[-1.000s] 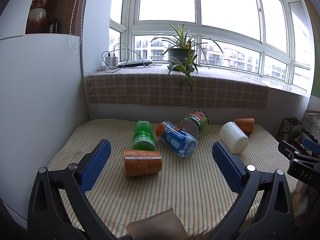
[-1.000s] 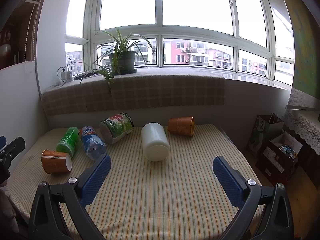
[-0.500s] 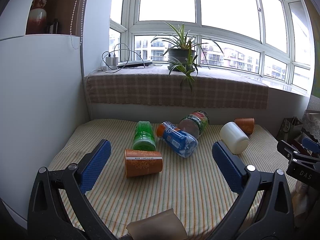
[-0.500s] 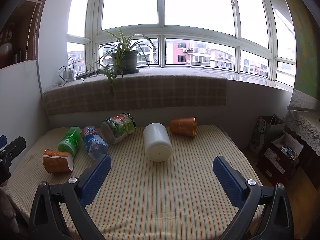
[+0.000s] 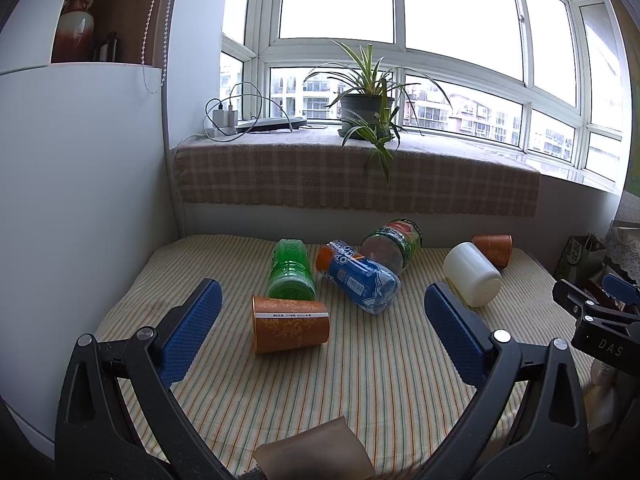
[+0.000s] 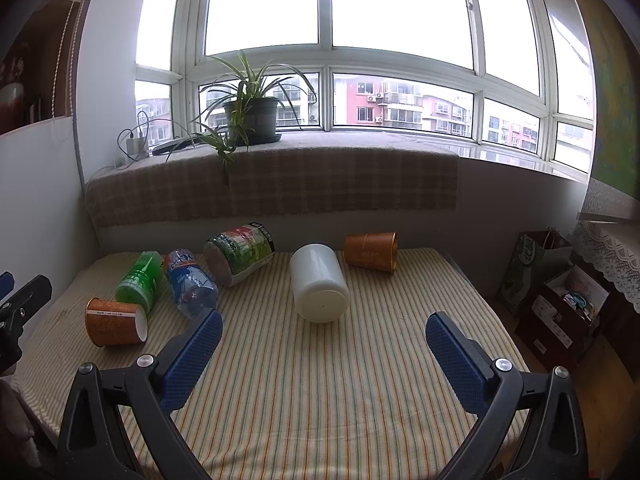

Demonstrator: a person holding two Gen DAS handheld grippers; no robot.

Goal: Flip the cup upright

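An orange paper cup [image 5: 290, 323] lies on its side on the striped table, just ahead of my open, empty left gripper [image 5: 320, 320]; it also shows in the right wrist view [image 6: 115, 321] at far left. A white cup [image 6: 319, 282] lies on its side, its base toward my open, empty right gripper [image 6: 322, 340]; it also shows in the left wrist view [image 5: 472, 273]. A second orange cup [image 6: 371, 251] lies on its side at the back; it also shows in the left wrist view [image 5: 493, 248].
A green bottle [image 5: 291, 269], a blue bottle [image 5: 359, 277] and a green-labelled jar [image 5: 393, 242] lie together behind the near orange cup. A white cabinet [image 5: 80, 200] bounds the left. Bags and boxes [image 6: 560, 300] sit on the floor right of the table.
The right gripper's view has shifted slightly, so the cups sit a little further right in it. The left gripper and all objects stay put.
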